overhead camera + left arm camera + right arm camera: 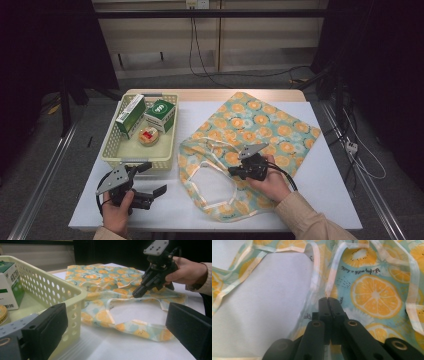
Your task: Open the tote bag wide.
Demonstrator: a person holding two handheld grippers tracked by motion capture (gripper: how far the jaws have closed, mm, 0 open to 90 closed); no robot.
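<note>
A fabric bag (255, 125) printed with orange slices lies flat on the white table, its mouth and pale handle loops toward me. My right gripper (232, 171) is shut, its tips pinched on the rim of the bag (374, 292) beside a handle strap (314, 267). The left gripper view shows the right gripper (137, 293) angled down onto the bag (100, 277). My left gripper (155, 177) is held open just in front of the basket, left of the bag, with nothing between its jaws (115, 315).
A cream perforated basket (111, 142) at the left holds a green box (131, 114), a white-and-green box (161, 114) and a small round tin (148, 136). Its near corner (75, 293) is close to my left jaw. Bare table (325, 180) lies right of the bag.
</note>
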